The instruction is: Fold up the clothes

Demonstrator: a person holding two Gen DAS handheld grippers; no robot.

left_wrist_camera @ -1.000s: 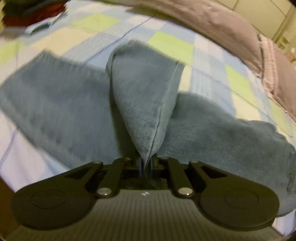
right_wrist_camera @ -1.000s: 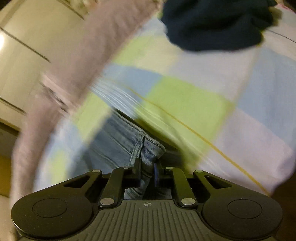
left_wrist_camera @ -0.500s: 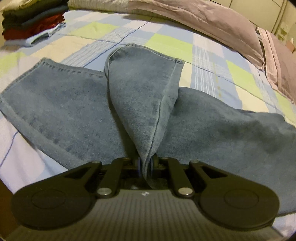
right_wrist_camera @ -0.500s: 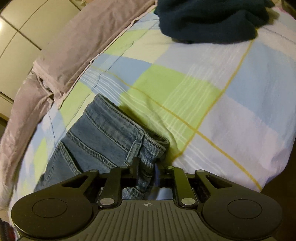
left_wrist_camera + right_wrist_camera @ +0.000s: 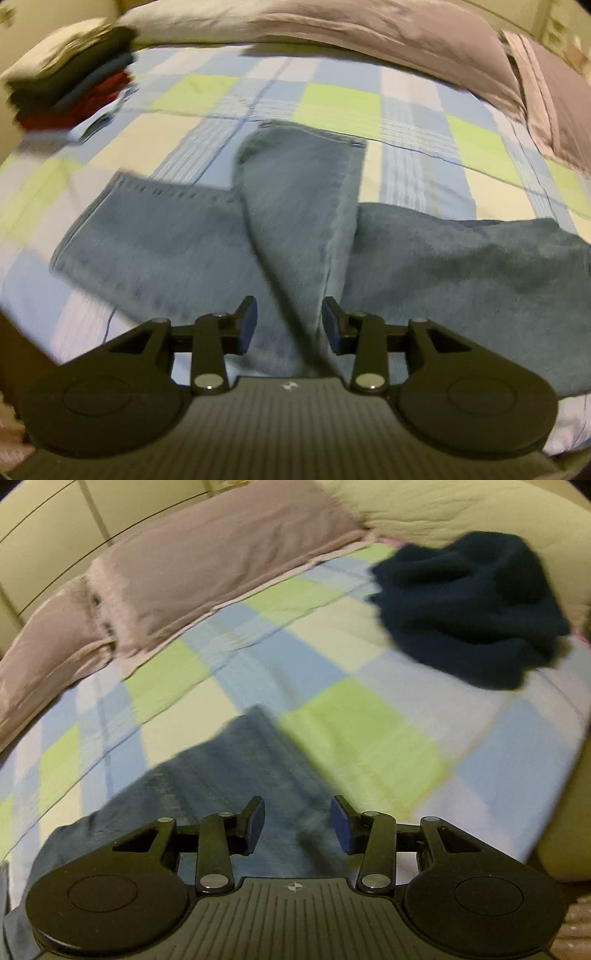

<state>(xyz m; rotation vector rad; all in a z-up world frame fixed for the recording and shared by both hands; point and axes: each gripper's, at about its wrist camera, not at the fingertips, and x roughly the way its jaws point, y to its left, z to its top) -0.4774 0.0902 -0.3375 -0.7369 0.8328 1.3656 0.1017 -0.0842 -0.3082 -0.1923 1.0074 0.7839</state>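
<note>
We're seeing the blue denim jeans (image 5: 177,243) motion-blurred & running off-frame at right; the stacked folded clothes (image 5: 74,92) are smearing too much to count.

Ahead of the left gripper (image 5: 290,325), the jeans (image 5: 177,243) are lying across the bed (image 5: 340,99), with one leg folded over the middle, and denim is sitting between the spread fingers (image 5: 246,325). Beyond the denim, checked sheet is lying bare up to the pillows (image 5: 369,29), which are closing off the far edge. A stack of folded clothes (image 5: 74,92) is occupying the far left corner.

Ahead of the right gripper (image 5: 298,825), whose fingers (image 5: 255,825) are also standing apart over denim, bare sheet is stretching forward and to the right. A dark blue garment (image 5: 465,605) is blocking the far right, and a pillow (image 5: 207,550) is lining the far left.
</note>
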